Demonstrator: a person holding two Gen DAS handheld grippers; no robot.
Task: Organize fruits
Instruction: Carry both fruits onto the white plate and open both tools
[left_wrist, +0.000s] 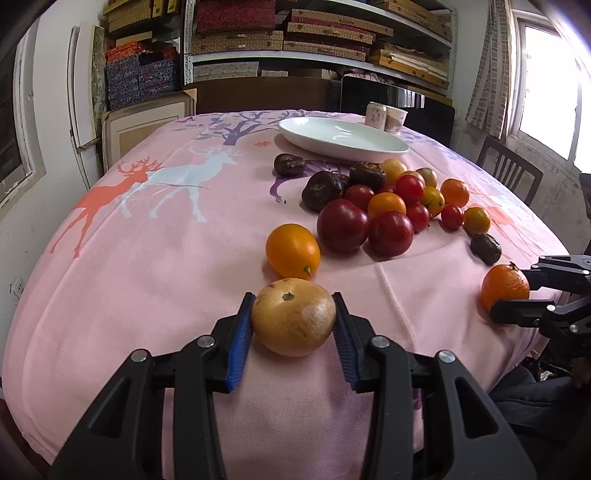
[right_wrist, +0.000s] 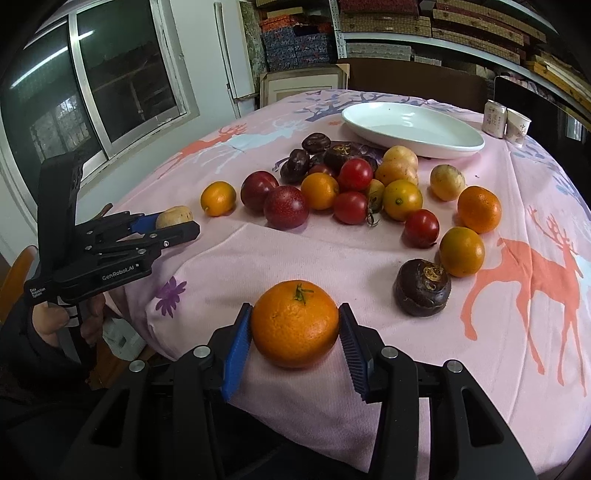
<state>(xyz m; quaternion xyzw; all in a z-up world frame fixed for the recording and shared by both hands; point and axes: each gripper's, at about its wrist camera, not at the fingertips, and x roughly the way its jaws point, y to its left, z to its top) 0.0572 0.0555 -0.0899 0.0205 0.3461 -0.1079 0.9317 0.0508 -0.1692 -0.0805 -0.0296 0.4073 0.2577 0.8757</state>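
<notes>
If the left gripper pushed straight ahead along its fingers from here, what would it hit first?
The left gripper already pinches a tan fruit. Straight beyond it, the small orange fruit looks like the first contact, though the gap between the two is hard to judge.

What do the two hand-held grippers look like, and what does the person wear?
Both the left gripper and the right gripper are black plastic with silver rivets and ribbed blue pads. The left one carries white "GenRobot.AI" lettering. A dark sleeve covers the wrist.

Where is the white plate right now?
In both wrist views the white plate sits empty at the table's far side, just beyond the fruit pile, with two paper cups on its right.
</notes>
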